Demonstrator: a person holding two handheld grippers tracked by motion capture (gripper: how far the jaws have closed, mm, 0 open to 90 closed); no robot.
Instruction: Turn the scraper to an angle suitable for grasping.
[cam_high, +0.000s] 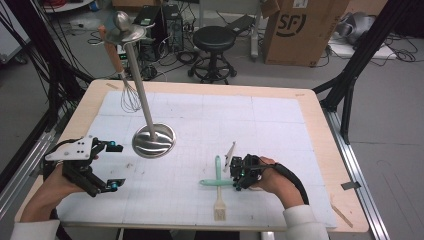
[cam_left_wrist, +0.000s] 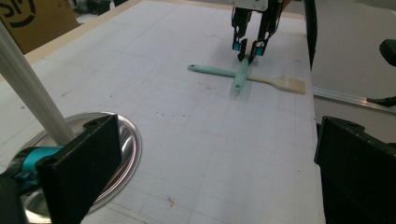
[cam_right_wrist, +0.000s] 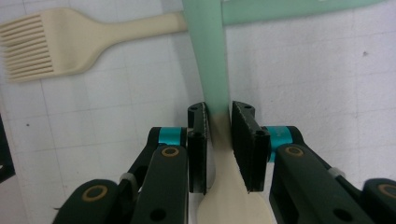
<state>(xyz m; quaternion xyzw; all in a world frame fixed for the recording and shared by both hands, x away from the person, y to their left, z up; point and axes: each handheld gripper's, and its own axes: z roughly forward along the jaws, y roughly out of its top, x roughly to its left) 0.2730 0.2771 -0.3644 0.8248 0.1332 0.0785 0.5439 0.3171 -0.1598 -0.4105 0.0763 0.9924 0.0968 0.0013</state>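
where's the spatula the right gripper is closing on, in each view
high view: spatula, lower right of centre, crossing the pastry brush.
left gripper view: spatula, upper middle, below the right gripper.
right gripper view: spatula, centre, between the jaws.
Shared landmark: the pastry brush.

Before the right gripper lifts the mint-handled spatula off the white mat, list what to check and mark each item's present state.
1. Right gripper straddles the spatula with mint-green handle and cream blade at its neck: ok.
2. Pads pressing firmly on the spatula: cannot tell.
3. Spatula lies across the top of the mint-handled pastry brush with cream bristles, not under it: ok.
4. Left gripper open and apart from both utensils: ok.
5. Steel stand with round base stands away from the spatula: ok.
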